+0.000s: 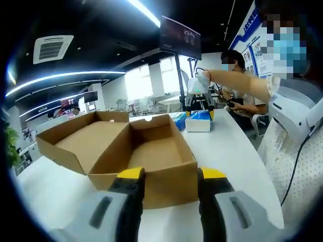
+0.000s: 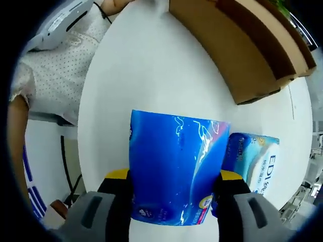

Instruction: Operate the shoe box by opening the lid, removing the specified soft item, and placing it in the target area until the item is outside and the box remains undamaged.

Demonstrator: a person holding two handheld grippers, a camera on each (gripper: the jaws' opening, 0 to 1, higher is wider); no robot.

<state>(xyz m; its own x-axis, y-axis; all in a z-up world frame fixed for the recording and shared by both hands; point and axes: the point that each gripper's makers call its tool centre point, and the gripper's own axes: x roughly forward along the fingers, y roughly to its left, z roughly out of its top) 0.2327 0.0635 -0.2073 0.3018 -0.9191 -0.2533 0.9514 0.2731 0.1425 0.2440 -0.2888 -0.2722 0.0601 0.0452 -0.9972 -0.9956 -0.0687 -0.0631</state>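
Left gripper view, shoe box (image 1: 151,156) (lid open), bare inside

Large blue letters reading "EDI" are showing on the light blue and white soft pack (image 2: 255,164); smaller print is staying illegible.

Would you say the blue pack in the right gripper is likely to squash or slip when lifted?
The blue pack looks soft: its film is creased, so it probably dents under the right gripper. The glossy wrap may slip a little. It seems light, likely tissue.

Brown shoe box (image 1: 151,156), glossy blue pack (image 2: 174,166), white table (image 2: 151,70)
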